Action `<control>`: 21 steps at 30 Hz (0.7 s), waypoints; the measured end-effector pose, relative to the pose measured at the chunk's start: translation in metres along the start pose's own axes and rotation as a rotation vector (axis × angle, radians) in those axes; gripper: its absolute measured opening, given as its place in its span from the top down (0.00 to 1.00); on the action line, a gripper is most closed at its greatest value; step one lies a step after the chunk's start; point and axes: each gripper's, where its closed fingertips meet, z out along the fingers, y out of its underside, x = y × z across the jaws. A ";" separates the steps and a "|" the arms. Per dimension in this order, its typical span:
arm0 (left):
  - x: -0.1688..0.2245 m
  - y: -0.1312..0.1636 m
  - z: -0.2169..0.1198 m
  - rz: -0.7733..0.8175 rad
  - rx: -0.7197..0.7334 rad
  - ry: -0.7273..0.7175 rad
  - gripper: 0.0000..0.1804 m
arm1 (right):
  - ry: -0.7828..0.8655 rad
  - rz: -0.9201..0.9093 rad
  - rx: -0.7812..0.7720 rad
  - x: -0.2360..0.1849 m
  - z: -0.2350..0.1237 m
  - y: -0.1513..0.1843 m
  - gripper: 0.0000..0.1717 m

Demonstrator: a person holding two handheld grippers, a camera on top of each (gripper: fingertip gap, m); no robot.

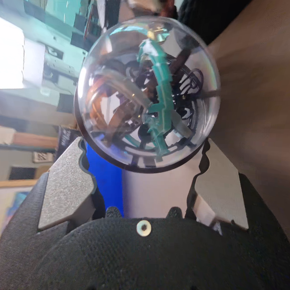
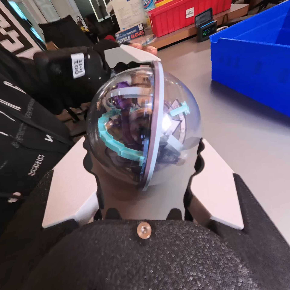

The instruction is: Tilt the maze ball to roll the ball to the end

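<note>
Surface: a grey table (image 2: 235, 157).
On it: a blue bin (image 2: 254, 65) at the far right.

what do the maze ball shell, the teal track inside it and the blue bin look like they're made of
Maze ball shell: clear, hard, glossy plastic by the look; it shows bright highlights and you see through it.
Teal track: opaque moulded plastic, fairly matte, with crisp stepped edges.
Blue bin: opaque rigid plastic, smooth with a slight sheen, likely moulded given its thick rolled rim.

Blue bin (image 2: 251, 65) blocks right of maze ball (image 2: 141, 128); grey table (image 2: 235, 149) near it open.
</note>
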 end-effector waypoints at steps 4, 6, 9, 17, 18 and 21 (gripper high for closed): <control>0.011 0.008 -0.012 -0.559 0.093 0.155 0.16 | 0.024 -0.021 0.020 -0.001 0.001 0.001 0.23; 0.013 0.001 -0.018 -0.925 0.195 0.267 0.16 | 0.043 -0.044 0.029 -0.002 0.001 0.002 0.23; 0.020 -0.009 -0.020 -1.297 0.284 0.426 0.19 | 0.080 -0.129 0.034 -0.006 0.000 0.002 0.24; 0.029 -0.018 0.006 -1.203 0.236 0.383 0.21 | 0.187 -0.242 -0.029 -0.005 -0.002 0.016 0.24; 0.025 -0.018 0.006 -1.163 0.241 0.350 0.22 | 0.202 -0.243 -0.052 -0.004 -0.001 0.020 0.24; 0.019 -0.019 0.006 -1.087 0.230 0.304 0.22 | 0.222 -0.215 -0.062 -0.002 0.001 0.024 0.22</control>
